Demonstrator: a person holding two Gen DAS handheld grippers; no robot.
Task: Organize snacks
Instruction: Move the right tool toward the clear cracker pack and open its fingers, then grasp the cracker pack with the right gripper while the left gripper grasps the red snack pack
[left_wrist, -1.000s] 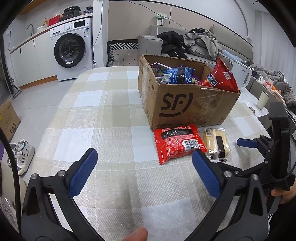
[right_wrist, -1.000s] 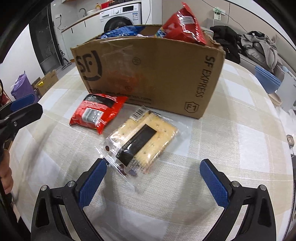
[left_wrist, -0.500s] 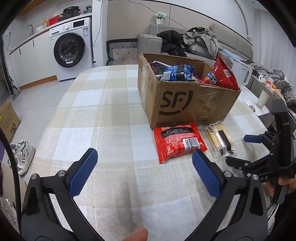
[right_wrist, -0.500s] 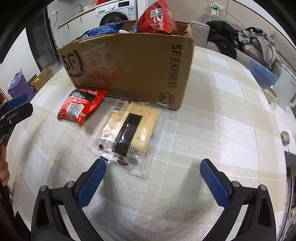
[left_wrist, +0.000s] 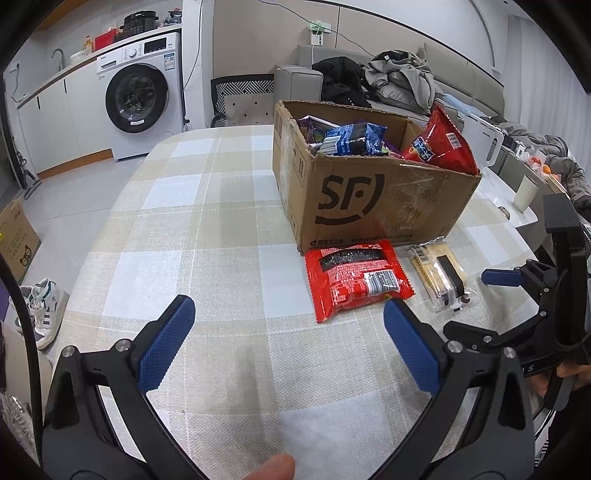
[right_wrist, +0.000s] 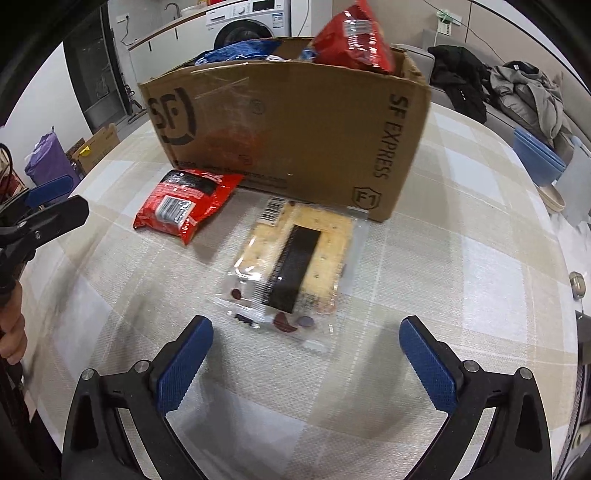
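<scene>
A cardboard SF box (left_wrist: 373, 195) full of snack bags stands on the checked tablecloth; it also shows in the right wrist view (right_wrist: 295, 129). In front of it lie a red snack packet (left_wrist: 354, 277) (right_wrist: 184, 203) and a clear pack of crackers (left_wrist: 439, 273) (right_wrist: 295, 262). My left gripper (left_wrist: 288, 343) is open and empty, short of the red packet. My right gripper (right_wrist: 306, 358) is open and empty, just short of the cracker pack, which lies lined up between its fingers.
A red chip bag (left_wrist: 443, 144) and a blue bag (left_wrist: 351, 138) stick out of the box. A washing machine (left_wrist: 140, 96), a sofa with clothes (left_wrist: 391, 77) and a white cup (left_wrist: 526, 192) lie beyond the table. The table edge runs along the left.
My right gripper has swung round to the right and now faces the cracker pack end-on. The left gripper has stayed nearly still. Both stay open.
</scene>
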